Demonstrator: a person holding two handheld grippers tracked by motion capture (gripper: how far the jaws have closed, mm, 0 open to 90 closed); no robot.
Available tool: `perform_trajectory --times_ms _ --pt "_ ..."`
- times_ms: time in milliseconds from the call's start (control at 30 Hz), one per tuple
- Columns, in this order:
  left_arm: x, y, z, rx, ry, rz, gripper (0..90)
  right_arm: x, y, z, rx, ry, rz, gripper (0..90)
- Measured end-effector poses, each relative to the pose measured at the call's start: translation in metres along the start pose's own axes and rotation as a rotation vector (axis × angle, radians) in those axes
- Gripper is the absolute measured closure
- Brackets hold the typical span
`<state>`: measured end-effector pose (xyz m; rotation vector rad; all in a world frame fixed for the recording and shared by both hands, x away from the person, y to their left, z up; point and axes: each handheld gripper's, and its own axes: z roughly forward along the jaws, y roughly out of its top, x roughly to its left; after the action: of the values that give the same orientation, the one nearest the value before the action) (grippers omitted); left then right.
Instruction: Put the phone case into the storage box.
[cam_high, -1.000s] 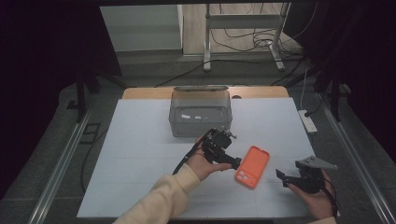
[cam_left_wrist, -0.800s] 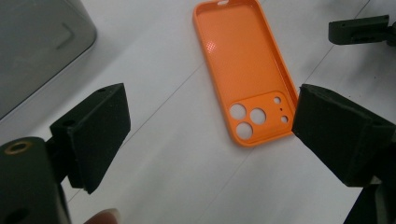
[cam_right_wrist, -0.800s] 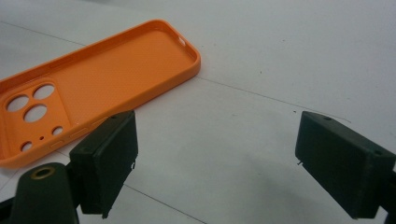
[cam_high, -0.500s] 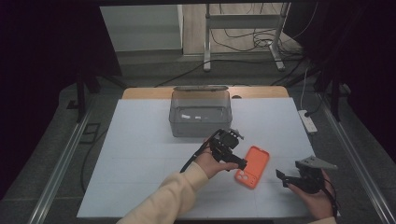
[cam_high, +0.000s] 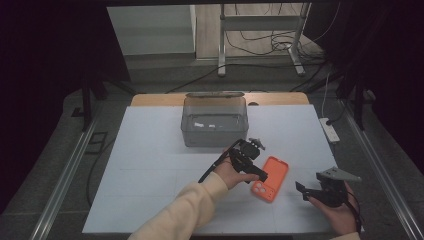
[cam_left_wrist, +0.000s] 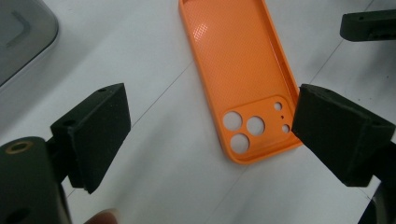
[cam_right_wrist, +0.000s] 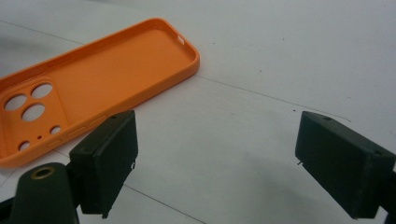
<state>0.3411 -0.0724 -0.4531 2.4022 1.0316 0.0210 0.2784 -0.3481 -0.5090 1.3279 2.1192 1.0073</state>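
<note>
An orange phone case (cam_high: 270, 178) lies inner side up on the white table, camera cut-outs toward the near end. My left gripper (cam_high: 257, 175) hovers at the case's left edge, open, with nothing between its jaws; in the left gripper view the case (cam_left_wrist: 243, 74) lies between and beyond the two black pads (cam_left_wrist: 93, 135). My right gripper (cam_high: 301, 189) is open to the right of the case, near the table's front edge; in its own view the case (cam_right_wrist: 88, 84) lies at upper left, apart from the jaws.
A clear lidded plastic box (cam_high: 214, 120) stands at the back middle of the white table top (cam_high: 145, 165). A white power strip (cam_high: 330, 130) lies at the right edge. Metal rails run along both sides of the table.
My left gripper has shifted slightly right and forward, closer to the case's near left corner. The right gripper and the case have stayed in place.
</note>
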Motion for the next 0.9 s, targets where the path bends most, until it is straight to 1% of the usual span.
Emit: perform_trajectory --times_ms 133,233,600,733,900 --pt "-0.001 0.001 0.002 0.004 0.01 0.006 12.6 0.0 0.0 0.0 0.0 0.001 0.0 13.3" --pt "-0.003 0.003 0.003 0.007 0.011 0.015 13.1 0.0 0.0 0.0 0.0 0.0 0.0 13.3" --pt "-0.006 0.006 0.01 0.018 0.012 0.019 13.7 -0.001 0.0 0.0 -0.001 -0.002 0.001 13.3" --pt "-0.006 0.006 0.011 0.03 0.014 0.028 13.8 -0.001 0.0 0.0 -0.001 -0.003 0.002 13.3" --pt "-0.006 0.006 0.014 0.03 0.013 0.021 14.0 0.0 -0.001 0.0 0.003 0.0 0.004 13.3"
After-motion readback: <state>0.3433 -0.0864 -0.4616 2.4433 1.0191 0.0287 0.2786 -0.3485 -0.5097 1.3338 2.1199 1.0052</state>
